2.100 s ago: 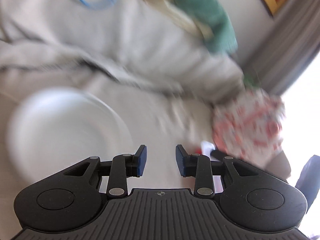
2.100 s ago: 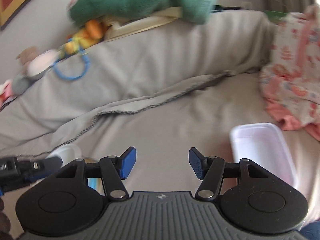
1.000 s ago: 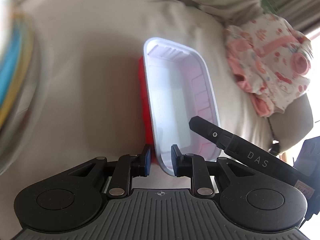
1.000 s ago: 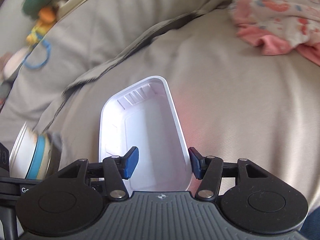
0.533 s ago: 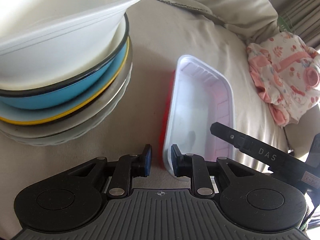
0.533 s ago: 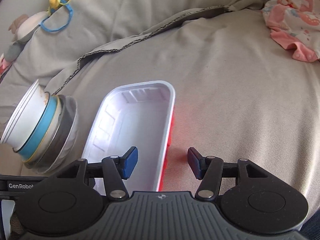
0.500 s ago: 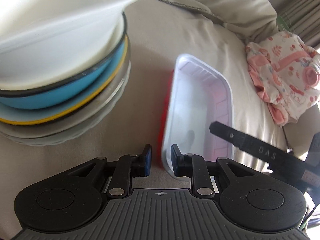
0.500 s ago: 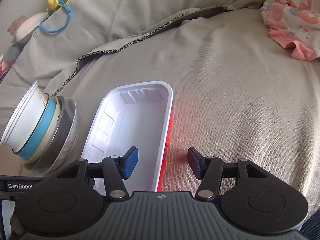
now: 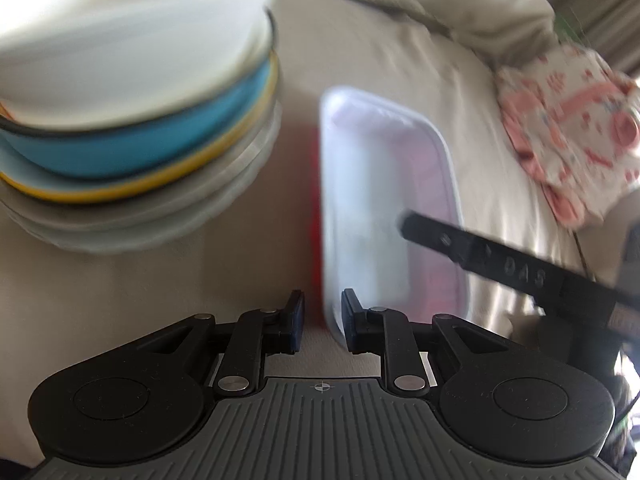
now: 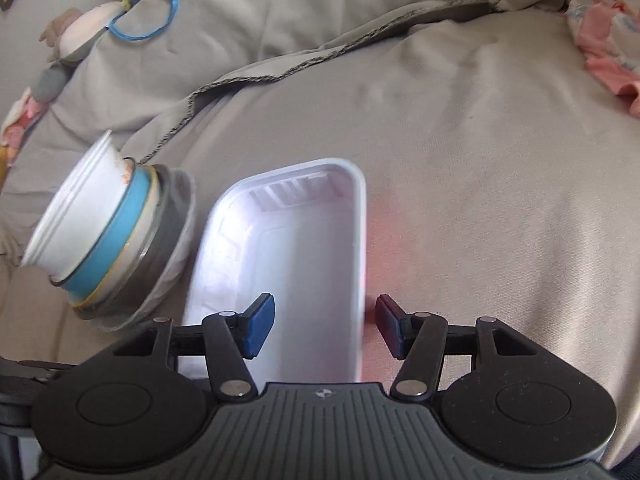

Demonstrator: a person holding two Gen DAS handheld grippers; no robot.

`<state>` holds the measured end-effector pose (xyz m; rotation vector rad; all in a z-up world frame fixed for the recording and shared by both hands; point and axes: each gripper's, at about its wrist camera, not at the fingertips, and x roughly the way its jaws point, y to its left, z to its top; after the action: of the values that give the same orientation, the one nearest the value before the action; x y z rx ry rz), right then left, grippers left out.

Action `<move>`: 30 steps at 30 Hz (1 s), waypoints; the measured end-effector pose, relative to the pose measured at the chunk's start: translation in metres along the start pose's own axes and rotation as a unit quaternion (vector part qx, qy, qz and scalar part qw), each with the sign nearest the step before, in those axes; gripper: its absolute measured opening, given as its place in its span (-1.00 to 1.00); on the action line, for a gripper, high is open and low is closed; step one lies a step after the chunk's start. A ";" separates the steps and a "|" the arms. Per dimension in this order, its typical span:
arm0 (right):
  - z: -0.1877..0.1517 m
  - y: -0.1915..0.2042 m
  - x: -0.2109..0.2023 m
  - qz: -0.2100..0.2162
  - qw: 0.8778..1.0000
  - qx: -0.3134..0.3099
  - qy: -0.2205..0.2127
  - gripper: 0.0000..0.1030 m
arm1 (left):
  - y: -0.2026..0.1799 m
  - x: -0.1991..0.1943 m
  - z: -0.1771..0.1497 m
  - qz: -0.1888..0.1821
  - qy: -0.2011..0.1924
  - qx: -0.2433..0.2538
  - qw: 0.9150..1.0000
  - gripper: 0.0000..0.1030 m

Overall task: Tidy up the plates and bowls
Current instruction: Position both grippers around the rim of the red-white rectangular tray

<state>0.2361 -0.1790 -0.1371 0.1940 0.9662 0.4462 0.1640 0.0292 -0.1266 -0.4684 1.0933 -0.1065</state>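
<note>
A white plastic tray (image 9: 380, 200) with a red underside lies lengthwise ahead on the beige sofa cushion. My left gripper (image 9: 322, 320) is shut on the near left rim of the tray. The right gripper (image 10: 326, 326) is open and straddles the right rim of the tray (image 10: 288, 248), its pads clear of it. Just left of the tray stands a stack of bowls and plates (image 9: 132, 120): a white bowl on top, a blue bowl with a yellow rim, then grey plates. In the right wrist view the stack (image 10: 116, 236) almost touches the tray's left side.
A pink patterned garment (image 9: 568, 140) lies at the far right of the cushion. A black finger of the right gripper (image 9: 500, 264) reaches over the tray. Toys with a blue ring (image 10: 148, 20) rest on the sofa back behind a rumpled grey cover (image 10: 320, 52).
Both grippers and the tray have shifted left toward the stack, which now fills the left of the left wrist view. The tray keeps its place between the left fingers.
</note>
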 end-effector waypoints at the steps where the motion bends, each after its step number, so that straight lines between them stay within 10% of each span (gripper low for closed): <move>1: 0.000 0.000 -0.001 -0.021 1.000 -0.006 -0.008 0.17 | 0.001 0.000 0.003 0.007 -0.010 -0.004 1.000 -0.55; 7: -0.002 -0.006 0.000 -0.113 0.993 -0.030 -0.032 0.51 | 0.000 0.009 0.011 0.029 -0.028 -0.014 0.999 -0.55; 20: -0.014 0.005 0.011 -0.114 0.991 -0.055 -0.044 1.00 | -0.005 0.011 0.006 0.038 -0.039 0.003 0.998 -0.56; 30: -0.007 -0.014 0.003 -0.063 0.997 -0.011 -0.040 1.00 | -0.018 0.012 -0.002 0.067 -0.053 0.047 0.995 -0.55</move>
<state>0.2361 -0.1906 -0.1481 0.1289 0.8897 0.3310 0.1708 0.0083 -0.1295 -0.3119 1.0075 -0.0143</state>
